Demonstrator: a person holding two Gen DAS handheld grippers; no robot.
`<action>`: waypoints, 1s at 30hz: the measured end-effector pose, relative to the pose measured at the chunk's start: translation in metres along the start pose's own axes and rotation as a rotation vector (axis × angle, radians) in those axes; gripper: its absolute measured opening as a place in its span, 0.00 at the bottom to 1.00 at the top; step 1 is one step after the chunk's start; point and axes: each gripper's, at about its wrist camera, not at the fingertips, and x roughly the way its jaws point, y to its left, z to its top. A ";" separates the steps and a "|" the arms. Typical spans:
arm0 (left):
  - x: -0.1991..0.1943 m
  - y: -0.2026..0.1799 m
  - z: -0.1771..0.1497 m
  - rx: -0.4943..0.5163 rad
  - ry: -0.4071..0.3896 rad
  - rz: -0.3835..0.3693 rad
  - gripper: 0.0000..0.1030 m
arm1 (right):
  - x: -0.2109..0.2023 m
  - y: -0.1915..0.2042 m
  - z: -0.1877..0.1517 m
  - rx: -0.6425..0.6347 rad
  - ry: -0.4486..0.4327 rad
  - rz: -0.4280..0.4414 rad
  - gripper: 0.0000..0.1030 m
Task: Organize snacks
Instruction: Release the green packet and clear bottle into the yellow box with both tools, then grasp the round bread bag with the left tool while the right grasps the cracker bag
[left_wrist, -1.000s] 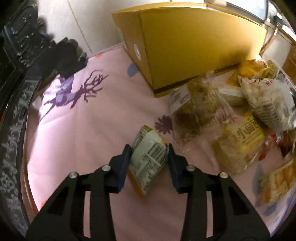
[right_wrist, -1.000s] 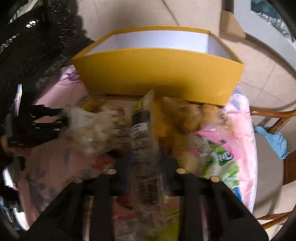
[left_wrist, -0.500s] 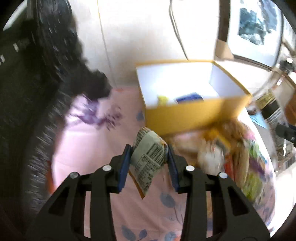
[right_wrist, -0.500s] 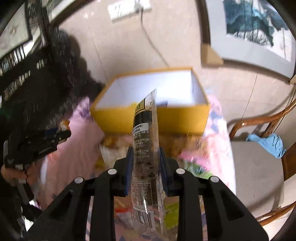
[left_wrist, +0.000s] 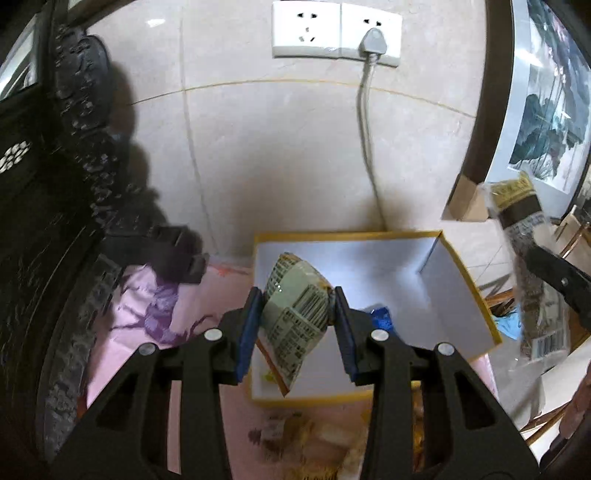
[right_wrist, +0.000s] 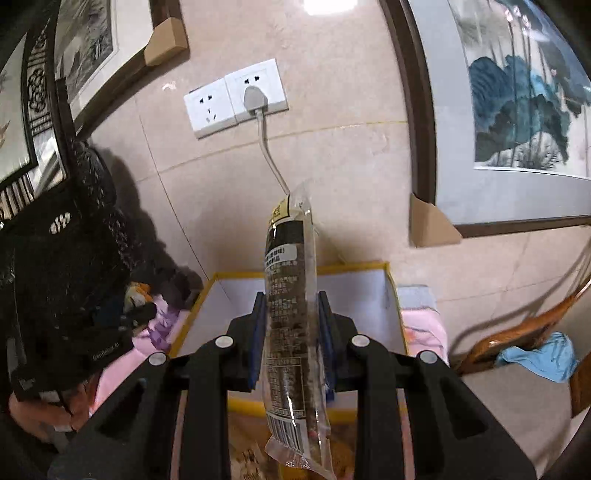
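My left gripper (left_wrist: 294, 311) is shut on a pale green snack packet (left_wrist: 295, 321) and holds it above the open yellow box (left_wrist: 461, 273), which has a white inside and a blue packet (left_wrist: 380, 317) in it. My right gripper (right_wrist: 291, 325) is shut on a long clear packet of dark snacks (right_wrist: 291, 332), held upright over the same yellow box (right_wrist: 391, 291). That packet also shows at the right edge of the left wrist view (left_wrist: 532, 273). Several loose snacks (left_wrist: 317, 439) lie on the pink cloth in front of the box.
The box stands on a pink tablecloth (left_wrist: 147, 317) against a tiled wall with a socket and plugged cable (left_wrist: 369, 55). Dark carved furniture (left_wrist: 48, 221) is on the left. A wooden chair with a blue cloth (right_wrist: 539, 354) stands to the right.
Both grippers have risen and moved toward the box with their packets. The view has swung up from the table to the wall, and the box is now seen from above.
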 end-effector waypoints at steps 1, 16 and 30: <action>0.002 0.000 0.003 0.008 -0.004 0.006 0.37 | 0.004 -0.002 0.004 -0.003 -0.003 -0.004 0.26; 0.042 0.011 -0.010 0.063 0.065 0.123 0.98 | 0.032 -0.042 -0.014 -0.031 0.097 -0.168 0.99; 0.052 0.052 -0.162 0.050 0.290 -0.038 0.98 | 0.056 -0.110 -0.173 0.139 0.437 -0.296 0.99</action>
